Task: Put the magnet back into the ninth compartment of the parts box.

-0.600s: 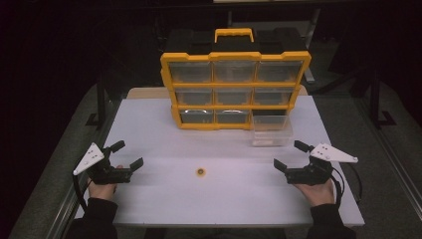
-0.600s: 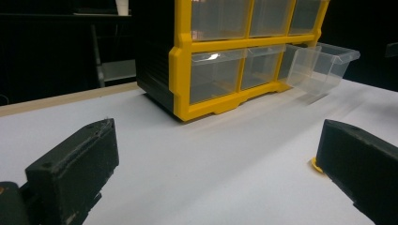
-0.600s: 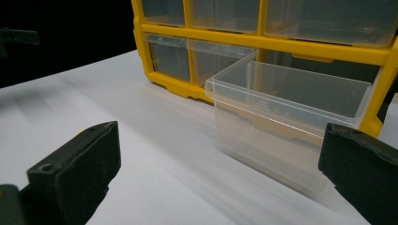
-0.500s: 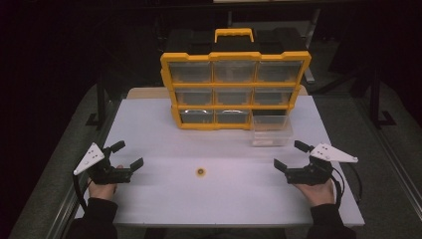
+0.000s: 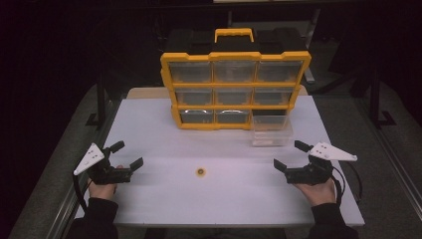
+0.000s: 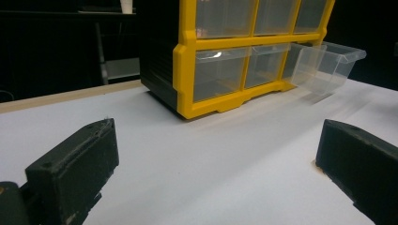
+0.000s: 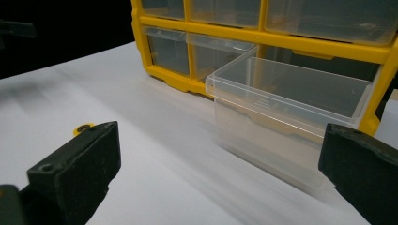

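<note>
Lying flat on the white table [image 5: 149,129], the small yellow ring [image 5: 200,172] sits midway between both grippers, well apart from each and from the pulled-out clear drawer [image 5: 271,130]. Being round, the ring has no long axis; its hole faces upward. Its flat, low profile is the likely hazard: jaw tips may skid it across the smooth surface or pinch the rim and flip it. The yellow organizer [image 5: 234,89] stands behind the drawer. Left gripper [image 5: 125,155] and right gripper [image 5: 287,155] both stand wide, holding nothing.
</note>
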`<state>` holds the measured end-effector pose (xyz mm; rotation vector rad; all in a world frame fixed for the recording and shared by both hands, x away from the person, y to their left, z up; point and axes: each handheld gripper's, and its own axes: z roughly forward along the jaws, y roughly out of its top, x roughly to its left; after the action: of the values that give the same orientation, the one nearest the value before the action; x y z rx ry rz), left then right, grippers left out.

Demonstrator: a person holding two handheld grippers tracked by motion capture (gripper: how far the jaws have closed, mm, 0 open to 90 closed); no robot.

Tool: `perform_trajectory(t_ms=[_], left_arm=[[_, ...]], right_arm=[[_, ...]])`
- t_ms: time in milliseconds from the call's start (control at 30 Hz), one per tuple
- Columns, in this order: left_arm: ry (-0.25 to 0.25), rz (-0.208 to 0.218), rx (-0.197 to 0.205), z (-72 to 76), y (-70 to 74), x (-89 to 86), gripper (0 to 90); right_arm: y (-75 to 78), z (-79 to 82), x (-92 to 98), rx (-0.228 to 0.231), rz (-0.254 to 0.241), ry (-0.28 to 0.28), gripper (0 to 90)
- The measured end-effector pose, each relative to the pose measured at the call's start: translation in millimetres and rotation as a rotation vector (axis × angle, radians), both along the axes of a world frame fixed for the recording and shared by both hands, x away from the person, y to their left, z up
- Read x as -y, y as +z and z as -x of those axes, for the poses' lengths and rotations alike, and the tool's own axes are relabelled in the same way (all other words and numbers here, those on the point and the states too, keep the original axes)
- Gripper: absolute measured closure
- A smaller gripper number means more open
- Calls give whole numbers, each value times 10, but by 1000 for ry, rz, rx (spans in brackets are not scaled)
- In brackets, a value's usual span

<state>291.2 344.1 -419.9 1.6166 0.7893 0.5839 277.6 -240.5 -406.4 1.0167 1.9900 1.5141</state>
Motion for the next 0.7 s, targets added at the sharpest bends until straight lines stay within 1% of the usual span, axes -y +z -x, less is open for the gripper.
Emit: perform_trajectory(t_ms=[167, 300, 700], left_arm=[[1, -2, -2, -3, -4, 6, 0], [-1, -2, -2, -2, -4, 7, 0], [3, -2, -1, -1, -2, -5, 0]], right_arm=[[3, -14, -19, -4, 9, 10, 0], [0, -30, -55, -15, 27, 23, 0], [86, -68, -159, -15, 54, 56, 0]])
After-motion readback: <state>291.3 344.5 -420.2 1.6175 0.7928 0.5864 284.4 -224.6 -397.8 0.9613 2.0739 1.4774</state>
